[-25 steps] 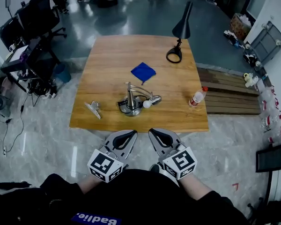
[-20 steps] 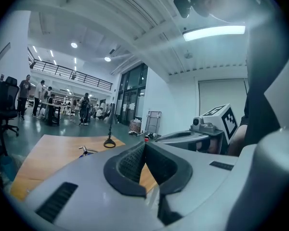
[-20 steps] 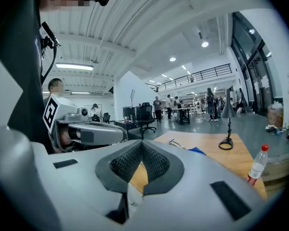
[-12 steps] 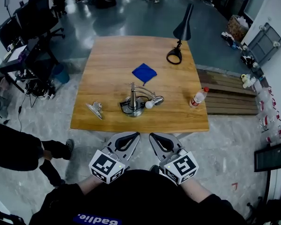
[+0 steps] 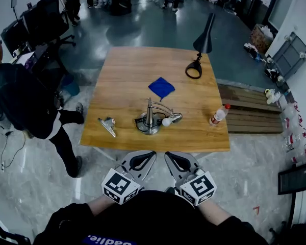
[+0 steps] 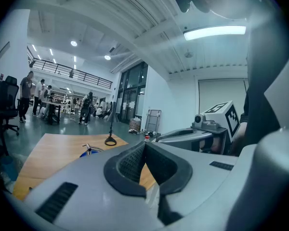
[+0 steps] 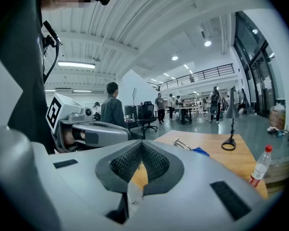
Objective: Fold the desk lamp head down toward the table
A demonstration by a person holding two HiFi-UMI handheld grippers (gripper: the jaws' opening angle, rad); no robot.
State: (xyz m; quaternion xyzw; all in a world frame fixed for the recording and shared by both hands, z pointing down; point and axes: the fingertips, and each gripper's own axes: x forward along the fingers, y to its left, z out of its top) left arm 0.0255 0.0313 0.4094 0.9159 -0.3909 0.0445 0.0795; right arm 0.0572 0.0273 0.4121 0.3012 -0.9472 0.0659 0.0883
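A black desk lamp [image 5: 202, 37] stands at the table's far right, its cone head raised above a ring base [image 5: 194, 71]. A silver lamp [image 5: 152, 118] sits at the table's middle, its arm bent low and its white bulb [image 5: 166, 121] near the wood. Both lamps show small in the left gripper view, black lamp [image 6: 110, 129], and in the right gripper view, black lamp [image 7: 229, 124]. My left gripper [image 5: 149, 154] and right gripper [image 5: 169, 155] hang side by side before the near table edge, both shut and empty, well short of either lamp.
On the wooden table [image 5: 127, 60] lie a blue cloth [image 5: 161, 87], a plastic bottle [image 5: 218, 115] near the right edge and a metal clip [image 5: 107, 125] near the left corner. A person [image 5: 25, 101] stands left of the table. Wooden pallets [image 5: 250, 108] lie to the right.
A person has walked into view beside the table's left side. Both grippers stay shut and empty in front of the near edge.
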